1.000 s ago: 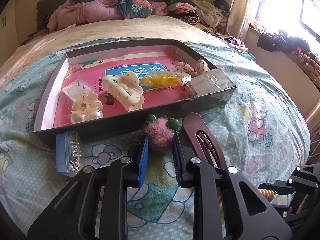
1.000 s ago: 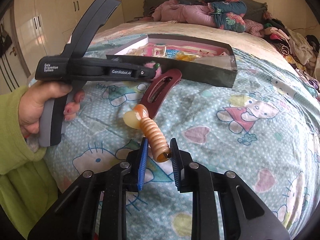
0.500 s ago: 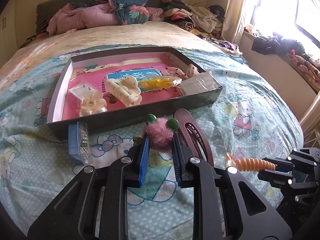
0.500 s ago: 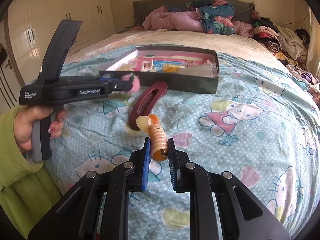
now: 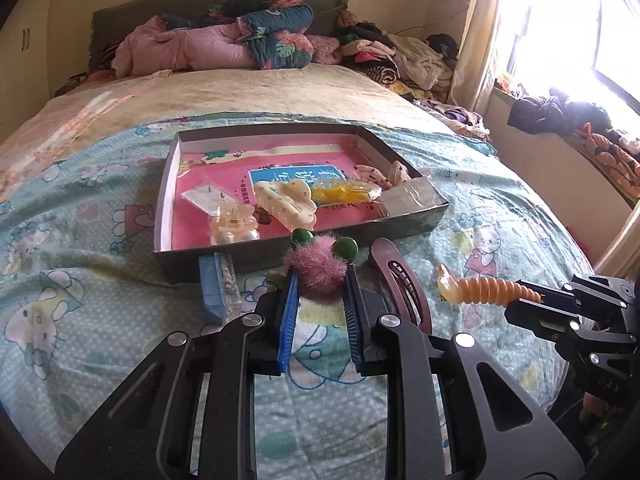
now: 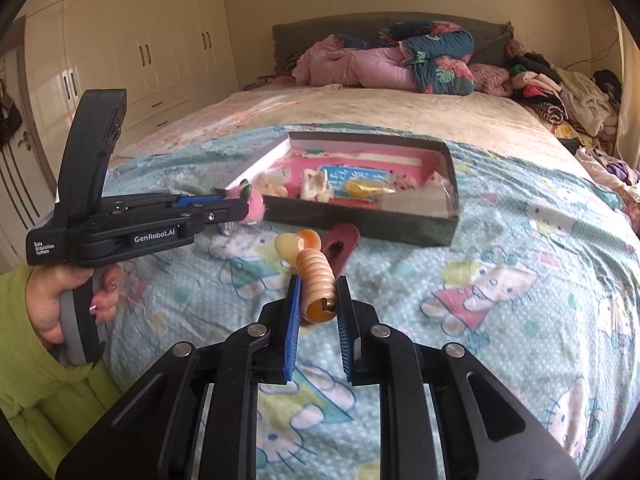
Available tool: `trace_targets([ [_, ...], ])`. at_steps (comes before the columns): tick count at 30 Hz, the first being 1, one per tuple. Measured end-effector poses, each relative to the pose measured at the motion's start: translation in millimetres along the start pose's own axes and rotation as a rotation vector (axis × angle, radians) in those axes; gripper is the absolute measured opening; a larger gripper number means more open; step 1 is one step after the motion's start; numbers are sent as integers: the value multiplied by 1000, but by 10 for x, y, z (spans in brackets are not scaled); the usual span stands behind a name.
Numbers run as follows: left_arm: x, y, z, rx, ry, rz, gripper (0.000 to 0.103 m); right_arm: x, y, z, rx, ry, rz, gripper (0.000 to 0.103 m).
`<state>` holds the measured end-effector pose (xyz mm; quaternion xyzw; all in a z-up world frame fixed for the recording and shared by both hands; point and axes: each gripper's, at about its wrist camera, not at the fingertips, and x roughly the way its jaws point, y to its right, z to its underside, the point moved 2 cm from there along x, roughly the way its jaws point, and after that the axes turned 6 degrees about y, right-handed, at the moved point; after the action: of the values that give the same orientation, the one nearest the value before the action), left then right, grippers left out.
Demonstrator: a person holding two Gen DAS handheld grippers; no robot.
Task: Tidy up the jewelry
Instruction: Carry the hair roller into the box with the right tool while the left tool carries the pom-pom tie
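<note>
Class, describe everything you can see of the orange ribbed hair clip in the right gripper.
The hair clip is a glossy, plastic-looking orange bar with rounded ribs along its length, a small metal fitting at the near end and a paler translucent lobed piece at the far end. The right gripper is shut on its near end, holding it lifted off the bedspread, pointing forward toward the box. Nothing else touches it.

You had a fuzzy pink hair tie (image 5: 320, 270) with green balls, an orange ribbed clip (image 6: 318, 280), a maroon hair clip (image 5: 400, 280), a cream dotted claw clip (image 5: 286, 202), a pink-lined grey tray (image 5: 400, 226), and a teal cartoon-cat bedsheet (image 5: 80, 280).
</note>
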<state>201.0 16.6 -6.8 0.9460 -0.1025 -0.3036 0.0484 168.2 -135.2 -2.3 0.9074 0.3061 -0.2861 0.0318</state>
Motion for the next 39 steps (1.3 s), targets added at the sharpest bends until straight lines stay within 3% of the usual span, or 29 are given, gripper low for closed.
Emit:
trace_targets([
  [19,-108,-515,-180,-85,51,-53,15,428,-243,-450,-39,24,1,17],
  [39,180,-720,-342,-107,43,-65,15,856,159,-662,26,25,74,17],
])
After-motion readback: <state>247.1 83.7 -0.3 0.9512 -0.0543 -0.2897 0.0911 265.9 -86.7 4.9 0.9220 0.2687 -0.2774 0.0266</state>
